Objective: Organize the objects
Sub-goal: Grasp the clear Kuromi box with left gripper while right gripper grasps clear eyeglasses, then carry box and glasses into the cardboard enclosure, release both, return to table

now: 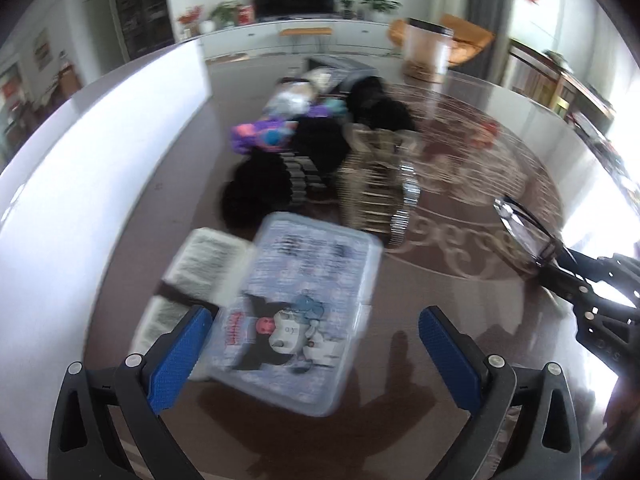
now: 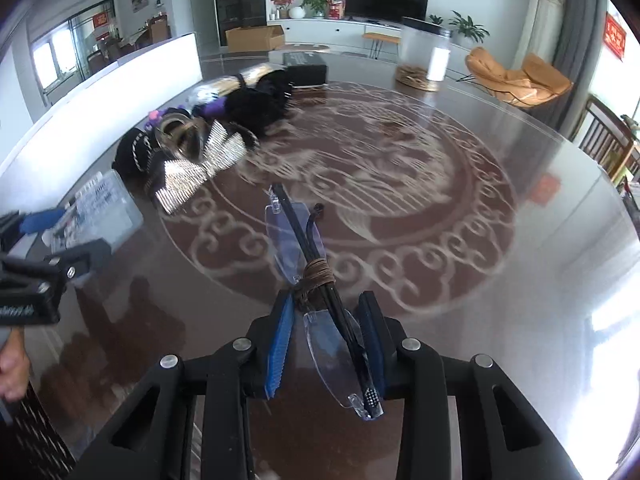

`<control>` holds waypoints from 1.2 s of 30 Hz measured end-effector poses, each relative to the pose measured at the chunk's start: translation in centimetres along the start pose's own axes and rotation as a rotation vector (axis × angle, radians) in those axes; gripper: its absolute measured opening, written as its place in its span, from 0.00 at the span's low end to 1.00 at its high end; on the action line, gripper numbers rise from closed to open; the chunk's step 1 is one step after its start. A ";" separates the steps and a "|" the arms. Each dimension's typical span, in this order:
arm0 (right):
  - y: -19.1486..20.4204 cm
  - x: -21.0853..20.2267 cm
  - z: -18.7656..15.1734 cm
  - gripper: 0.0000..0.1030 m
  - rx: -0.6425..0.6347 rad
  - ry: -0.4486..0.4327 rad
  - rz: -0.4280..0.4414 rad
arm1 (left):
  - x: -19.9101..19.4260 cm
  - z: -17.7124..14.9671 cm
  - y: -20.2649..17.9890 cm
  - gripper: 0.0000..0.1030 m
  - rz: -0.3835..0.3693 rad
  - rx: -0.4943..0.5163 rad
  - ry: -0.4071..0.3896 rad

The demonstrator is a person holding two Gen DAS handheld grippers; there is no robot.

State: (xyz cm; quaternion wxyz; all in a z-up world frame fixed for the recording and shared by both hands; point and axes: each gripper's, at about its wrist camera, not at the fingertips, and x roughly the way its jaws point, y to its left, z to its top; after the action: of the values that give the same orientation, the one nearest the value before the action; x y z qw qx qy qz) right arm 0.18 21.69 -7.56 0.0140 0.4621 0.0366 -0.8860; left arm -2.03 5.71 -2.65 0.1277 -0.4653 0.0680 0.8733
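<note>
glasses [image 2: 316,280], folded and cord-wrapped, sat clamped in right hand-held gripper [image 2: 328,344]; left hand-held gripper [image 1: 316,344] hung wide open, empty, over plastic box [image 1: 304,304]. best carried level toward the box, lenses untouched.

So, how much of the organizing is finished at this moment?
Nothing looks sorted yet. The right gripper holds folded glasses above the table. The left gripper is open near the plastic box. The pile of hair accessories remains.
</note>
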 end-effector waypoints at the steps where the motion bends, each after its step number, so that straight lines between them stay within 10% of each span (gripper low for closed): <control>1: -0.6 -0.3 -0.3 0.34 -0.003 0.002 -0.007 | 0.0 -0.2 -0.9 1.00 -0.042 0.023 0.012; 13: -1.4 0.7 0.8 0.56 -0.106 0.099 0.044 | 1.4 -0.1 -2.2 1.00 0.011 -0.013 0.096; 15: -1.2 1.2 1.6 0.52 -0.125 0.113 0.065 | 1.5 0.1 -2.2 1.00 0.018 -0.023 0.127; 16: -1.2 1.3 1.8 0.31 -0.126 0.119 0.077 | 1.4 0.2 -2.3 0.99 0.021 -0.027 0.139; 17: -1.2 1.4 2.0 0.13 -0.124 0.120 0.095 | 0.9 0.2 -2.4 0.74 0.016 -0.023 0.116; 21: -1.6 0.9 1.8 0.13 -0.115 0.132 0.090 | -0.4 -0.3 -2.6 0.61 -0.036 0.016 0.049; 36: -1.0 -4.0 4.3 0.13 -0.017 0.049 0.219 | -12.0 0.8 8.4 0.61 -0.161 -0.255 -0.238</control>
State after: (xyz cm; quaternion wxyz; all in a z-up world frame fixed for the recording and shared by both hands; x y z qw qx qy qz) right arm -1.15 22.27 -1.76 0.1140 0.4848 -0.0061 -0.8672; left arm 1.42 -4.05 7.77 0.1442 -0.3748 -0.0963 0.9107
